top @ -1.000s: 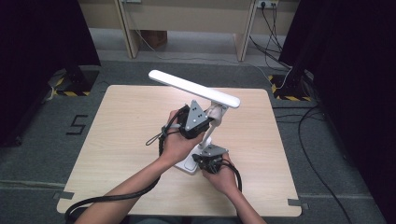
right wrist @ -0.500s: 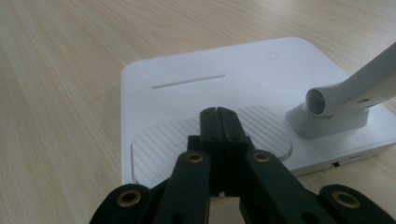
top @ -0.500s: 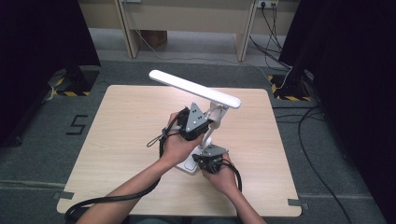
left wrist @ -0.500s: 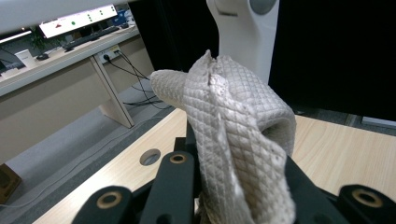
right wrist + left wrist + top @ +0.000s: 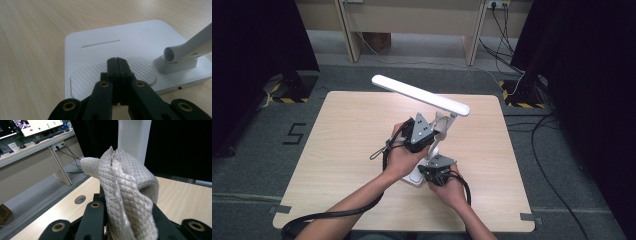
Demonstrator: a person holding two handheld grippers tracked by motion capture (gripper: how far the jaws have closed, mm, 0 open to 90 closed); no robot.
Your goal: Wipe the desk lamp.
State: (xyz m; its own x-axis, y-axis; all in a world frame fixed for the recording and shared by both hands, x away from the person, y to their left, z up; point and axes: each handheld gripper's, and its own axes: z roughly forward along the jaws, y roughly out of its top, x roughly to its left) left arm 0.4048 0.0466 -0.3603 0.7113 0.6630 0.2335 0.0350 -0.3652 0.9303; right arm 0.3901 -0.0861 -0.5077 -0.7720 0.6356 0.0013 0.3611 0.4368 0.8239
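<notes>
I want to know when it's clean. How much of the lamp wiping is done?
Done: the left claw has picked up the cloth and is shut on it, raised beside the lamp arm. In hand: the right claw is shut, pressing on the base to steady it. Left: the wiping; how much has been wiped cannot be told.

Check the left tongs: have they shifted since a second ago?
No. The left tongs stay beside the desk lamp arm, gripping the cloth.

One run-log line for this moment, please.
left gripper: shut on beige quilted cloth | right gripper: shut, tips on white desk lamp base | lamp arm wipe pending
</notes>
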